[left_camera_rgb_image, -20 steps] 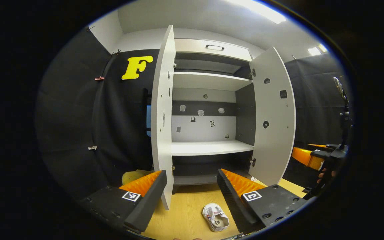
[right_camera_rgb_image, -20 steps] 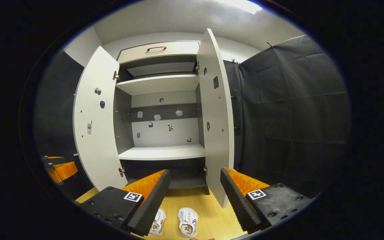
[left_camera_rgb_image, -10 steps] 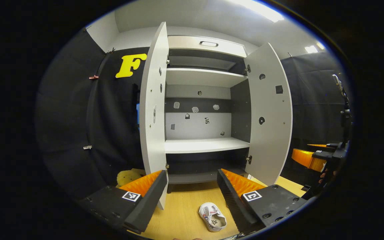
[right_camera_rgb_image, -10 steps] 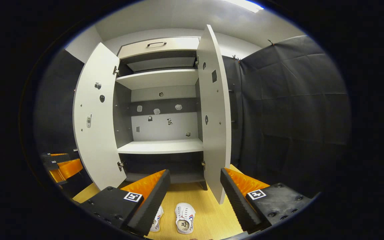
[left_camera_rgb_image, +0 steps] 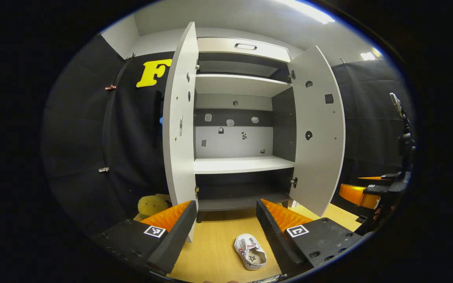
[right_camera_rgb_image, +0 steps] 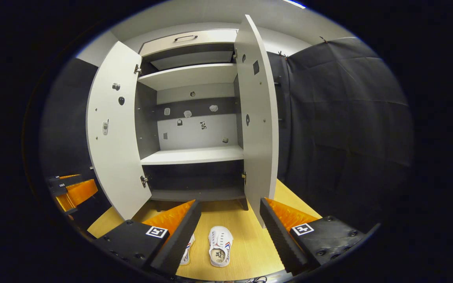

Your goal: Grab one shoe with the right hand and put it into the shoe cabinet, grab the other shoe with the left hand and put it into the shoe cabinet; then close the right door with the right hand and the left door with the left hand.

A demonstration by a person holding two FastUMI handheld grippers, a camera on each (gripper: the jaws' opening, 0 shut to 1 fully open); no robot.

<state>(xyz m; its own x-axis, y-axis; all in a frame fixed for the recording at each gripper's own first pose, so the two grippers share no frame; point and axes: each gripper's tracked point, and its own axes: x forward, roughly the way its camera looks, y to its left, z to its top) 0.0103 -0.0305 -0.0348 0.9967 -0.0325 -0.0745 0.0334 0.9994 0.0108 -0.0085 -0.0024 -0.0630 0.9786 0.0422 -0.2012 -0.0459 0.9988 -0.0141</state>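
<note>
— White shoe [right_camera_rgb_image: 220,251] lies on the wood floor [right_camera_rgb_image: 246,251] below and between our right gripper's [right_camera_rgb_image: 229,232] wide-spread, empty fingers, its long axis pointing toward the cabinet.

— And the other shoe [right_camera_rgb_image: 187,253]?

— Just beside it, half hidden by a finger. Our left gripper [left_camera_rgb_image: 223,232], also wide, stands farther off. Beyond, the shoe cabinet [right_camera_rgb_image: 195,155] waits, both doors open.
</note>
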